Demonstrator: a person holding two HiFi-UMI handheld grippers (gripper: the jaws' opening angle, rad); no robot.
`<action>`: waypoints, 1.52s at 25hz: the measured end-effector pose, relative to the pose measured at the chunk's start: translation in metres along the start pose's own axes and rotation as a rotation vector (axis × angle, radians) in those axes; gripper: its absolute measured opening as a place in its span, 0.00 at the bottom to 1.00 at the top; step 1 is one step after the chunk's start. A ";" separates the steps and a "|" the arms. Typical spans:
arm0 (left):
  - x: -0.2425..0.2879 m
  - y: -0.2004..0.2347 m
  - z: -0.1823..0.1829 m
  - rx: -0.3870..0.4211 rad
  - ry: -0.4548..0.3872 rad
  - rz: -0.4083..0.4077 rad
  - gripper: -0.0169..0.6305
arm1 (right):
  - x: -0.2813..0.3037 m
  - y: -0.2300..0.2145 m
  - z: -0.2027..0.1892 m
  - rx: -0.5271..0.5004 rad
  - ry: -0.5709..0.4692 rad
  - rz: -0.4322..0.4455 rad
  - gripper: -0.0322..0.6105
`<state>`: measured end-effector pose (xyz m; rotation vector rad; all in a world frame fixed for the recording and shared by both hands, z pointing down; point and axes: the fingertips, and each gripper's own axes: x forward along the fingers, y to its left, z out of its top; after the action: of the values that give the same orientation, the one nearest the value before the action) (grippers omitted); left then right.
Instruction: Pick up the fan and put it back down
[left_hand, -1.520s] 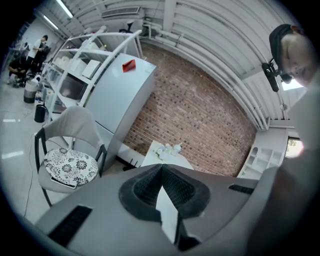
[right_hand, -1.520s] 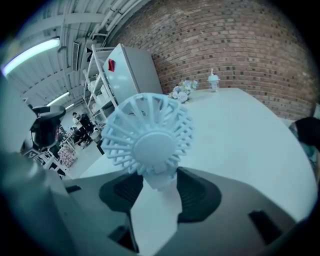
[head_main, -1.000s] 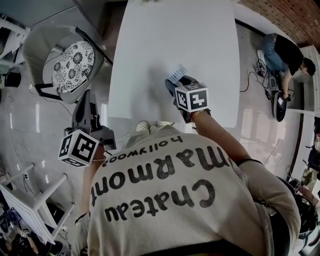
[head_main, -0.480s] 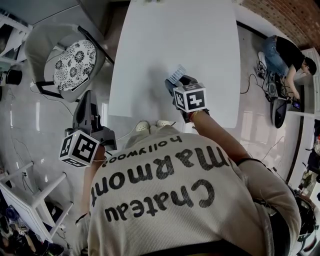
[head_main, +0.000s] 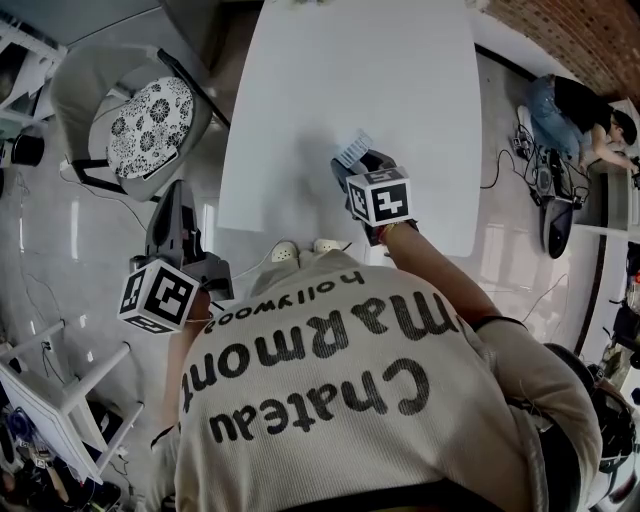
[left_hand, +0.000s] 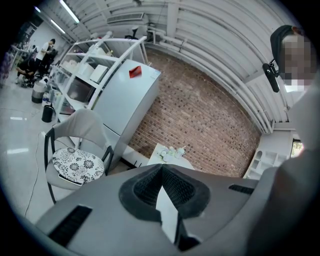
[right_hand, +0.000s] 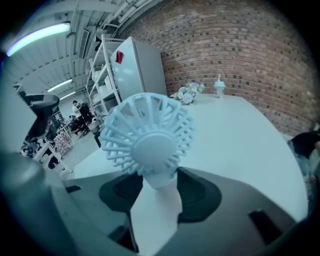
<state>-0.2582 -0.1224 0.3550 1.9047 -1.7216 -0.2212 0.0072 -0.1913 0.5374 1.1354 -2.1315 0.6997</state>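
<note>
Fan (right_hand: 147, 142) clamped in downward-tilted right gripper (right_hand: 159, 176) (by its neck).

fan (head_main: 353, 148) mostly hidden behind right gripper (head_main: 350, 167), lower handle hidden between its jaws

Head view steeply down on table (head_main: 350, 70), tool views low, facing forward — right shares table.

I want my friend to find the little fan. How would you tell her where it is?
Find the long white table. At its near end, the fan sits between the tips of the right claw. It's small and pale with a round cage of thin ribs, not like the flowers and cup at the far end.
</note>
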 end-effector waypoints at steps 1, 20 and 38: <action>0.000 0.000 0.000 0.000 0.001 0.000 0.03 | -0.001 0.000 0.000 0.000 -0.003 -0.002 0.39; 0.002 0.002 0.001 -0.001 0.007 -0.003 0.03 | -0.002 -0.001 0.003 0.018 -0.029 -0.002 0.40; 0.004 0.017 -0.003 -0.025 0.027 -0.034 0.03 | -0.004 0.003 -0.003 0.027 -0.019 -0.039 0.41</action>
<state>-0.2707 -0.1256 0.3672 1.9119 -1.6626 -0.2274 0.0069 -0.1852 0.5360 1.1992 -2.1156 0.7051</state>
